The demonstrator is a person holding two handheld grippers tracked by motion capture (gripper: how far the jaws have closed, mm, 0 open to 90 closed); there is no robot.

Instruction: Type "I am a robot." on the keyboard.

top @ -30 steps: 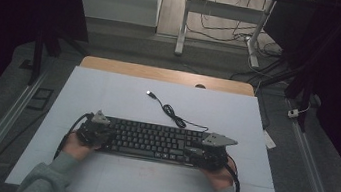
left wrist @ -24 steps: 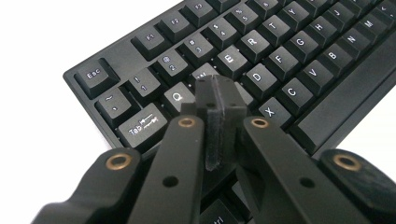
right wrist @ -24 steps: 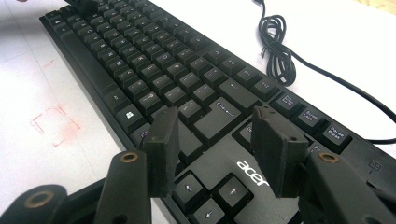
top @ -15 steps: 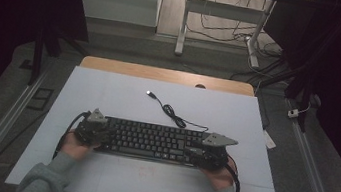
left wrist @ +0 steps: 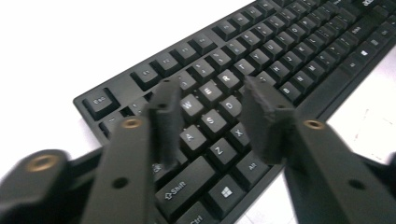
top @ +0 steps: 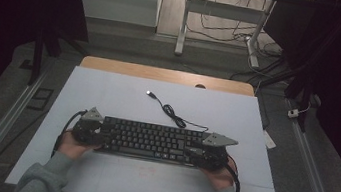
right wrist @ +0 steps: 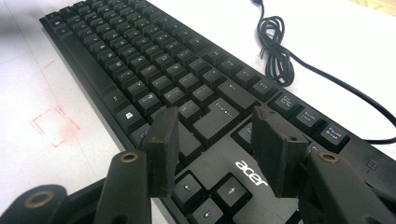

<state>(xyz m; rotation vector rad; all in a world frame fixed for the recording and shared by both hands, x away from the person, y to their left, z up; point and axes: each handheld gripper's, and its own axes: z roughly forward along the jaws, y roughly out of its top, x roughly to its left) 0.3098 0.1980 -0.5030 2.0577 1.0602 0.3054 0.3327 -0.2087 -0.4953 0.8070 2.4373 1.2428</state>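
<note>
A black Acer keyboard [top: 152, 141] lies flat across the white mat, and its cable [top: 171, 111] curls away to a loose USB plug [top: 149, 93]. My left gripper [top: 97, 135] is at the keyboard's left end. In the left gripper view it [left wrist: 210, 88] hovers over the A, S and W keys of the keyboard [left wrist: 280, 51]; its jaws have just been opening and pinch nothing. My right gripper [top: 196, 152] is at the right end. In the right gripper view it [right wrist: 215, 114] stands open above the arrow keys and logo of the keyboard [right wrist: 140, 60], beside the cable [right wrist: 275, 46].
The white mat [top: 108, 92] covers a wooden table [top: 161, 73]. Faint red square marks [right wrist: 53, 126] lie on the mat in front of the keyboard. Metal rails run along both sides, and a small white tag [top: 269, 139] sits off the mat's right edge.
In the high view the left gripper has edged slightly to the left at the keyboard's end. The right gripper and the keyboard have stayed put.
</note>
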